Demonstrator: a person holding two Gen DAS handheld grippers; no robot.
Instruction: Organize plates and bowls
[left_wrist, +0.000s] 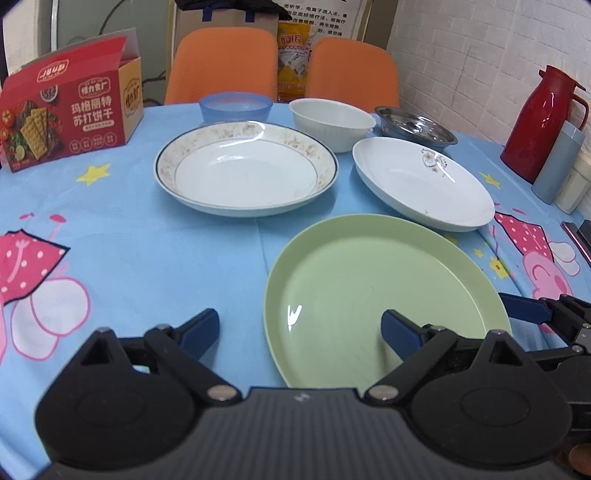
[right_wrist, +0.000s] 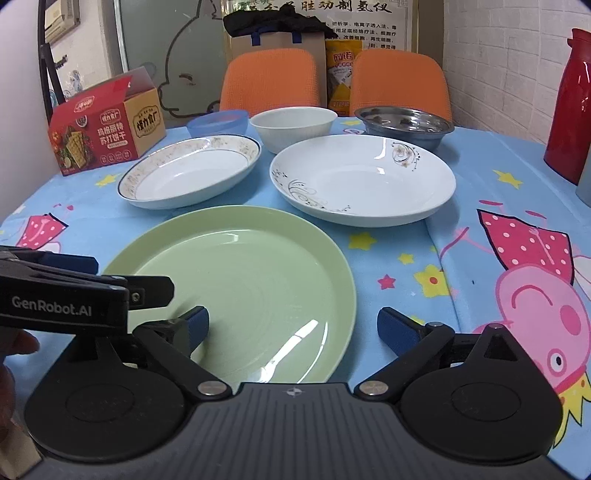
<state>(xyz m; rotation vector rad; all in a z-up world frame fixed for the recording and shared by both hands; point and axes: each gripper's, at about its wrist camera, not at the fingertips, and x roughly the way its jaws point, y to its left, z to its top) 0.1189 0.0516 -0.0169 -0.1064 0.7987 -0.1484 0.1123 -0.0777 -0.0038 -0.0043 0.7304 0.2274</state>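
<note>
A green plate (left_wrist: 376, 295) (right_wrist: 243, 288) lies nearest on the blue tablecloth. Behind it lie a gold-rimmed white plate (left_wrist: 245, 168) (right_wrist: 190, 175) at left and a white plate with a flower motif (left_wrist: 421, 181) (right_wrist: 364, 179) at right. At the back stand a blue bowl (left_wrist: 236, 107) (right_wrist: 218, 123), a white bowl (left_wrist: 330, 120) (right_wrist: 291, 125) and a steel bowl (left_wrist: 415, 125) (right_wrist: 404, 122). My left gripper (left_wrist: 301, 332) is open, straddling the green plate's left rim. My right gripper (right_wrist: 293, 328) is open, straddling its right rim. Both are empty.
A red cracker box (left_wrist: 70, 107) (right_wrist: 105, 127) stands at the back left. A red thermos (left_wrist: 543, 118) (right_wrist: 570, 107) and a grey cup (left_wrist: 557, 162) stand at the right edge. Two orange chairs (left_wrist: 221, 66) (right_wrist: 271, 79) are behind the table.
</note>
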